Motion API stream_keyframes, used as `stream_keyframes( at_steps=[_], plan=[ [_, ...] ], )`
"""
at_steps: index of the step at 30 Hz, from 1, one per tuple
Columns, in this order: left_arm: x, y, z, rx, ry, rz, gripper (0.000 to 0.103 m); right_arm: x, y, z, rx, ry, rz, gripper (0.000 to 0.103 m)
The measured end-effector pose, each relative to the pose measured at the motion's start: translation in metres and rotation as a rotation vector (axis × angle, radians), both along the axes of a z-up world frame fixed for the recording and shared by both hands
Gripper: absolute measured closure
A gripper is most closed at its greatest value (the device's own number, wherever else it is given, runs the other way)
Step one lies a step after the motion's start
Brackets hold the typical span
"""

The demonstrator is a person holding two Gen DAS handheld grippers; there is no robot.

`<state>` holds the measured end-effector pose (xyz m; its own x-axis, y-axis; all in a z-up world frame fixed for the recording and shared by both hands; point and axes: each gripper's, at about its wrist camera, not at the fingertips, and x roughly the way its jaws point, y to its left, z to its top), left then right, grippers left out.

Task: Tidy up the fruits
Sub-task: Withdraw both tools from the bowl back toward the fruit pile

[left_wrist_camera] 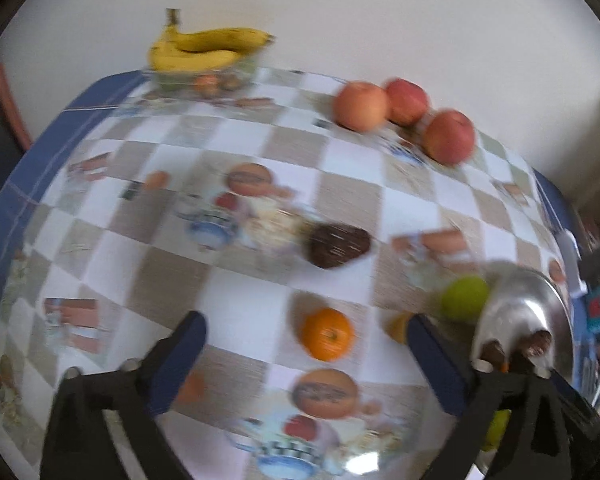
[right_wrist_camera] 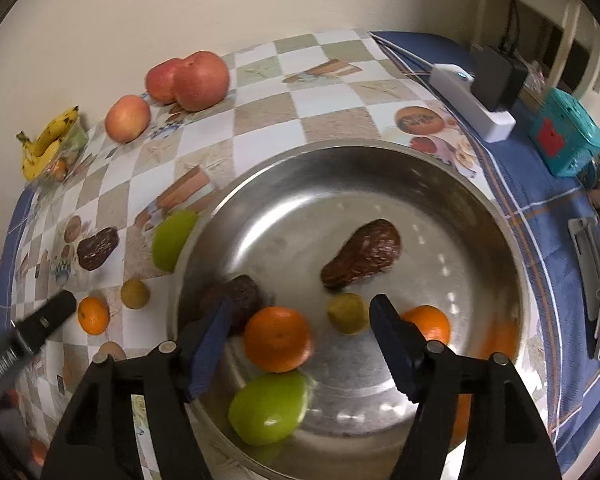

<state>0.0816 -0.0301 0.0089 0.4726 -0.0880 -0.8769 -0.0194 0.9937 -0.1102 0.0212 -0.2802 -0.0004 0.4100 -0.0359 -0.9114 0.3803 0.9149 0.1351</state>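
Both my tongs spread and empty; fruit split between table and steel bowl.

Far left, bananas (right_wrist_camera: 48,142); three apples (right_wrist_camera: 201,80) along the far wall. An avocado (right_wrist_camera: 97,248), a tangerine (right_wrist_camera: 93,315) and a green mango (right_wrist_camera: 173,240) sit left of the bowl (right_wrist_camera: 380,156). My left gripper (left_wrist_camera: 304,364) hangs above that tangerine. My right gripper (right_wrist_camera: 300,340) hangs over the bowl, above an orange (right_wrist_camera: 278,338), a mango (right_wrist_camera: 268,408) and avocados (right_wrist_camera: 364,256).

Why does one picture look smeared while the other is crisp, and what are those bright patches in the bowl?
Left wrist view: motion blur smears the tablecloth and apples. Right wrist view: sharp; the metal bowl shows glare and mirrors an orange. Both views bulge with fisheye distortion.
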Motion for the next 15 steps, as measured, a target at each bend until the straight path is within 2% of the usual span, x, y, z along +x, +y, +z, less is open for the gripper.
stream_keyframes(
  at_steps=[2,7,11,15],
  plan=[
    [0.002,0.013,0.003,0.01,-0.014,0.04,0.0,0.001,0.006,0.001,-0.012,-0.018,0.012,0.009],
    [0.008,0.047,0.006,0.009,-0.038,0.117,0.0,0.004,0.02,0.009,-0.019,-0.081,0.041,0.009],
    [0.012,0.065,0.004,0.0,-0.037,0.142,0.0,0.009,0.032,0.01,-0.041,-0.086,0.062,0.009],
    [0.015,0.079,0.006,0.006,-0.059,0.163,0.0,0.017,0.046,0.012,-0.003,-0.101,0.105,0.009]
  ],
)
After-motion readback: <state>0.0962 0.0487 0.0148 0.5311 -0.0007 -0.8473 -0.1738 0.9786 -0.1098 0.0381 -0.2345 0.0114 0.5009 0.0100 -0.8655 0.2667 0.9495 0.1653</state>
